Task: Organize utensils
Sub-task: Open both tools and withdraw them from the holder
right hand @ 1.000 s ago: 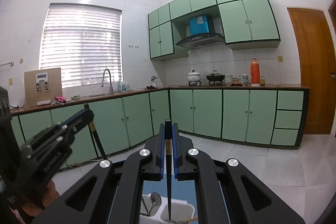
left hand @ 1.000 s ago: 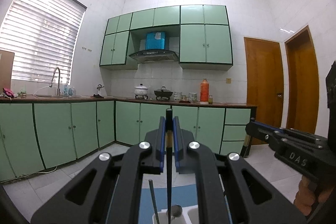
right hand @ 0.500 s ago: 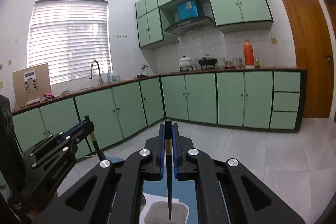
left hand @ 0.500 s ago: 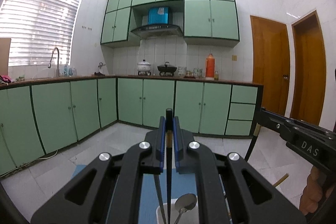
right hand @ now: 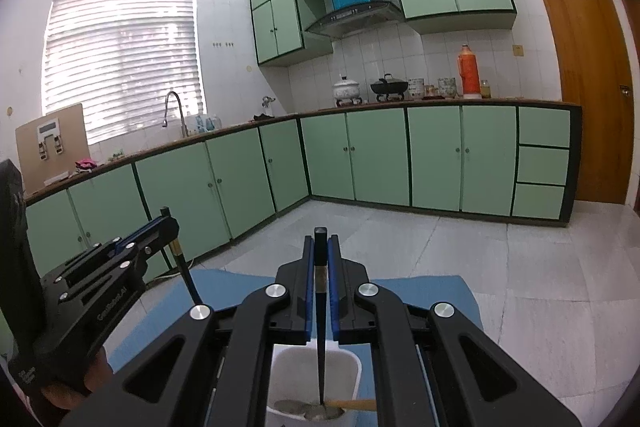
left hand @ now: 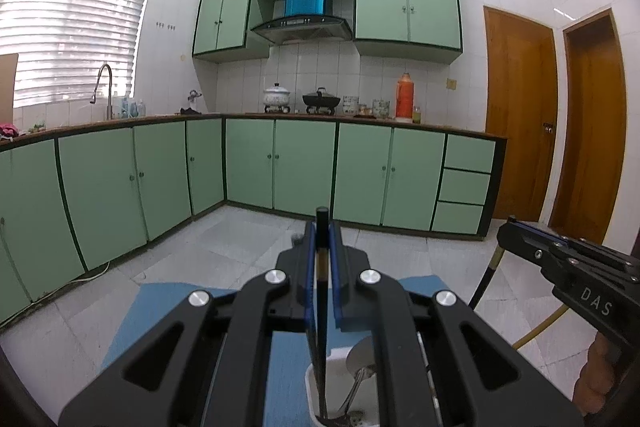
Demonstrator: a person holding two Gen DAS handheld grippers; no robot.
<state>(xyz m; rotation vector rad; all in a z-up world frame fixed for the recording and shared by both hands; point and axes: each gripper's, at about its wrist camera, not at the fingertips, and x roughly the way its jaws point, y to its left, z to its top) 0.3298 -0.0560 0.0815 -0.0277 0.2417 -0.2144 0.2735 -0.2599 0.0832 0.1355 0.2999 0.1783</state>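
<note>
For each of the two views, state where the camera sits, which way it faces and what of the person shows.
Left wrist: on the left gripper, facing the stove wall; its black chopstick dips into the white holder; a hand holds the right gripper.
Right wrist: on the right gripper, facing the cabinet corner; its own chopstick enters the holder; the left gripper shows.
Shared: holder, blue mat, kitchen.
</note>
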